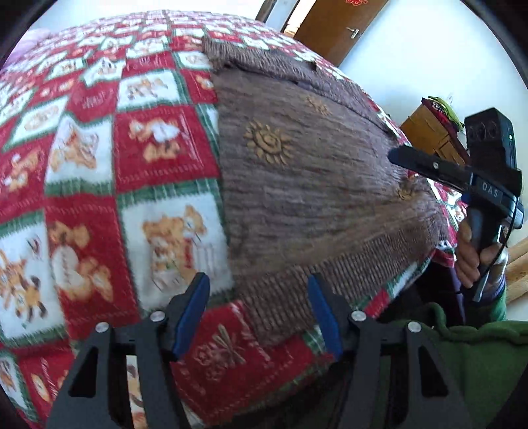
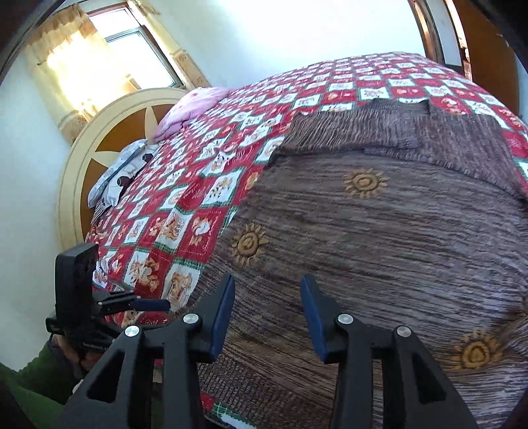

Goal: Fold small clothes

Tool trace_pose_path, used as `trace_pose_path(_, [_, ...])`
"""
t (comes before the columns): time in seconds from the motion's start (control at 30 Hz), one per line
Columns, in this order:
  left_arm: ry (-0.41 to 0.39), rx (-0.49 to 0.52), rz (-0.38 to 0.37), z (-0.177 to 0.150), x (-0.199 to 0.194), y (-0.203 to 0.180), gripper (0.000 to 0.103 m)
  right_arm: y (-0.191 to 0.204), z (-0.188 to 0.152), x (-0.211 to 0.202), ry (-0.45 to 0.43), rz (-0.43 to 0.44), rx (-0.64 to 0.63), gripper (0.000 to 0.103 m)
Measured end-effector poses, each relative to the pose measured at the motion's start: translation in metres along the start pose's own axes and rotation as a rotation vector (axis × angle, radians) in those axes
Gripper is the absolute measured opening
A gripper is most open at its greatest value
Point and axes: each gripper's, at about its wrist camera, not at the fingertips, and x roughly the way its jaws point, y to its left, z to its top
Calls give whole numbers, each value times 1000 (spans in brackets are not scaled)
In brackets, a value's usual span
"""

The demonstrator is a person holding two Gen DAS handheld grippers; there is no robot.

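both grippers held empty, jaws apart: left gripper (image 1: pixel 259 313) over the ribbed hem of the brown sweater (image 1: pixel 307 171), right gripper (image 2: pixel 268 316) above its body. sweater spread flat on the checked blanket (image 1: pixel 99 158) ahead of both.

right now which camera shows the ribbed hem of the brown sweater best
The left wrist view: the ribbed hem lies in full between the open jaws of the left gripper. The right wrist view shows only a slice of it, partly behind the right gripper.

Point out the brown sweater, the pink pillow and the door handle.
brown sweater (image 2: pixel 379 237): right wrist view, middle of the body panel.
pink pillow (image 2: pixel 191 110): right wrist view, upper face.
door handle (image 1: pixel 353 32): left wrist view, lever.
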Motion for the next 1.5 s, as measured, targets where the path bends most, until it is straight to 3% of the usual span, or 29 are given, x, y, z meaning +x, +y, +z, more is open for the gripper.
trace_pose_path(0.13, [22, 46, 34, -2, 9, -11, 63, 0, -1, 0, -6, 11, 18, 43])
trace_pose_path(0.2, [26, 36, 18, 1, 11, -12, 54, 1, -1, -2, -11, 10, 14, 43])
trace_pose_path(0.33, [12, 19, -8, 9, 9, -12, 16, -3, -1, -3, -8, 10, 29, 43])
trace_pose_path(0.37, [5, 13, -5, 12, 8, -12, 11, -4, -2, -2, -6, 13, 36, 43])
trace_pose_path(0.6, [-35, -8, -83, 43, 10, -22, 9, -5, -4, 9, 20, 90, 58, 43])
trace_pose_path(0.77, [-50, -49, -95, 82, 25, -20, 9, -8, -7, 14, 31, 92, 77, 43])
trace_pose_path(0.97, [-48, -48, -71, 119, 51, -14, 6, -19, -8, 21, 51, 101, 126, 43])
trace_pose_path(1.1, [-38, -12, 4, 122, 51, -11, 6, -19, -8, 29, 81, 106, 133, 43])
trace_pose_path(1.2, [-59, 50, 12, 119, 38, -11, 6, -14, -6, 33, 99, 117, 103, 43])
trace_pose_path(1.3, [-78, 104, 10, 112, 20, -5, 17, -11, -3, 44, 128, 129, 74, 43])
trace_pose_path(1.4, [-94, 175, 23, 105, 7, -4, 41, -10, -2, 66, 175, 133, 69, 43])
trace_pose_path(1.47, [-93, 235, 19, 99, -1, -6, 66, -7, -3, 79, 195, 121, 52, 43])
trace_pose_path(1.5, [-90, 278, 14, 94, -6, -8, 71, -5, -4, 83, 194, 110, 37, 43])
